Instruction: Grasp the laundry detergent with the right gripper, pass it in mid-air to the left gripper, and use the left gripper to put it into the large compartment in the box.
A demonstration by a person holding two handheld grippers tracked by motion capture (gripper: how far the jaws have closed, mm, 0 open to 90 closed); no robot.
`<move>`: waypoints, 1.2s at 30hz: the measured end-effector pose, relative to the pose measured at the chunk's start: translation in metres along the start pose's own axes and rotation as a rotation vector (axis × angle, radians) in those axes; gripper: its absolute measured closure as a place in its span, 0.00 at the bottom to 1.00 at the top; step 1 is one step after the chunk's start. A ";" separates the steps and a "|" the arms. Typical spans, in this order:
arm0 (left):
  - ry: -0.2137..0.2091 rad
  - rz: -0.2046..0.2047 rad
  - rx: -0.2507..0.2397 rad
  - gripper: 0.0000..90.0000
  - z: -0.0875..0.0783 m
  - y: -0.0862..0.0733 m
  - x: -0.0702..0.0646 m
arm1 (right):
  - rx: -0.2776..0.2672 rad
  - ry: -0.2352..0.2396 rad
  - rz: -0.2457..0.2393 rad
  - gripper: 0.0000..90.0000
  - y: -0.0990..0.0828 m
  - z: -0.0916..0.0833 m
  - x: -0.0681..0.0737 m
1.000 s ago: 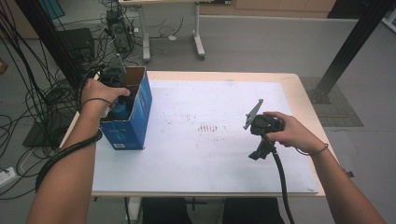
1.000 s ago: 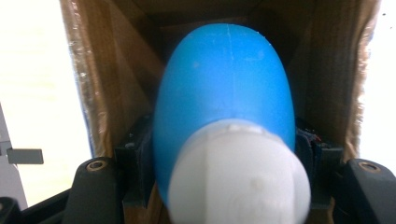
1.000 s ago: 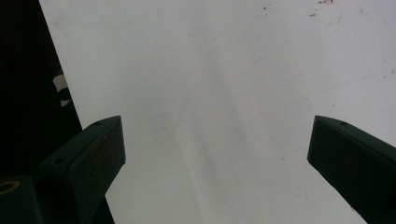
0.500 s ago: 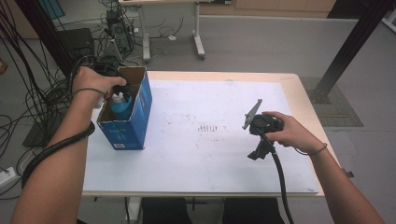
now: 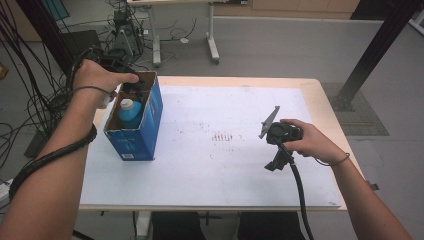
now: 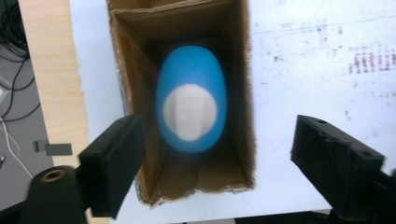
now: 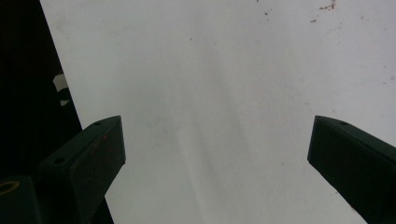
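A blue bottle (image 5: pixel 129 112) with a white cap stands upright inside an open blue cardboard box (image 5: pixel 150 107) at the table's left side. My left gripper (image 5: pixel 131 87) hovers over the box's far end. In the left gripper view the bottle (image 6: pixel 191 105) lies well below my left gripper (image 6: pixel 219 135). Its jaws have just been opening, stand wide apart and touch nothing. On the right side of the table, a hand holds my right gripper (image 5: pixel 276 159) just above the surface. In its own view the right gripper (image 7: pixel 217 135) is open over bare white tabletop (image 7: pixel 224 70).
The white table top (image 5: pixel 225 170) carries faint dark smudges (image 5: pixel 222 136) near its middle. Cables and equipment crowd the floor beyond the left edge (image 5: pixel 45 100). A black post (image 5: pixel 375 50) stands at the far right, off the table.
My left gripper has risen out of the box and back towards its far end, and its jaws have spread. The bottle stays standing in the box. The right gripper has not moved.
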State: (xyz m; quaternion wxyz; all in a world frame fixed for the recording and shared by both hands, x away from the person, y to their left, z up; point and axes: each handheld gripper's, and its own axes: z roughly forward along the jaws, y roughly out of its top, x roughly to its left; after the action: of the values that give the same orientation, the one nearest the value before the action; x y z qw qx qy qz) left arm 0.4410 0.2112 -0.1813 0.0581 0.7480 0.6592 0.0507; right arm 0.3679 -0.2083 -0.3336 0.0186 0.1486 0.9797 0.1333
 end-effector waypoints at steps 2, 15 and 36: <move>0.001 0.004 -0.003 0.13 -0.005 0.000 -0.004 | -0.002 -0.001 -0.002 0.04 0.000 0.000 0.000; -0.030 0.126 -0.024 0.09 -0.022 -0.003 -0.048 | -0.001 0.002 0.007 0.05 0.001 -0.001 -0.001; -0.104 0.330 0.018 0.08 0.011 -0.011 -0.131 | 0.008 0.007 0.026 0.05 -0.005 0.001 -0.001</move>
State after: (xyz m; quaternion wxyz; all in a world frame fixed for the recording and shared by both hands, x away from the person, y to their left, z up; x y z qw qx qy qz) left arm 0.4158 0.0822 -0.1939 0.0764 0.8481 0.5241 0.0147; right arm 0.3674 -0.2125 -0.3357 0.0130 0.1609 0.9783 0.1299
